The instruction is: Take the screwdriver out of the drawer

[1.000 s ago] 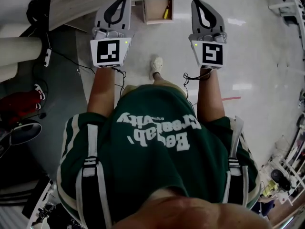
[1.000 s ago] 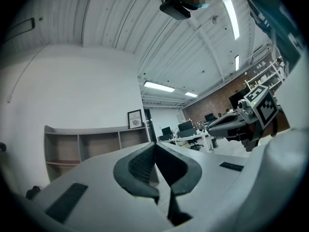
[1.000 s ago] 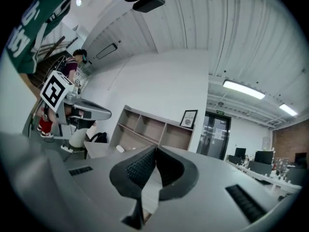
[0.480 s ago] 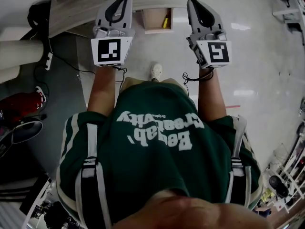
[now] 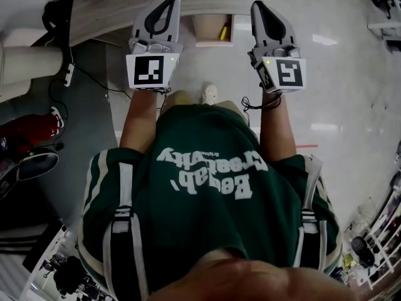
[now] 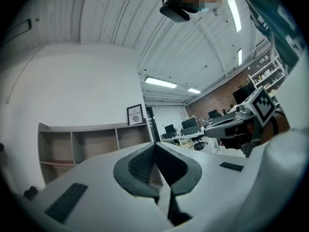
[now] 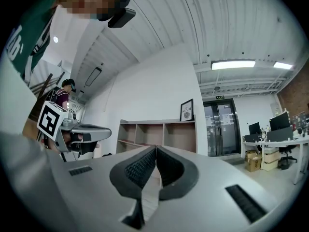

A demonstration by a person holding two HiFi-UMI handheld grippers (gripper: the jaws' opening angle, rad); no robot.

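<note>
Grippers both hovering out in front of the person, side by side and well apart. Left gripper [image 5: 170, 0] is showing its jaws pressed together, pads meeting along their length, nothing caught between them. Right gripper [image 5: 257, 6] is matching it: jaws closed flat on each other, empty. From the head view, the drawer [image 5: 207, 30] is standing open between the two, sticking out from the edge of the tabletop [image 5: 106, 11] at the top of the view. Screwdriver [image 5: 223, 31] is lying inside, yellow handle showing, tucked toward the drawer's right side and so nearer the right gripper than the left. Each gripper is sitting clear of the drawer, a strip of pale floor [image 5: 351, 93] showing on both sides. Down below, one shoe [image 5: 208, 93] is peeking out past the green shirt [image 5: 207, 193]. Both gripper views are looking out level across the room, not at the drawer: a wooden shelf [image 7: 159, 134] is running along the white wall with a framed print [image 7: 187, 110] standing on top. Each gripper is also catching the other off to its side, marker cube [image 7: 49, 119] facing the lens
</note>
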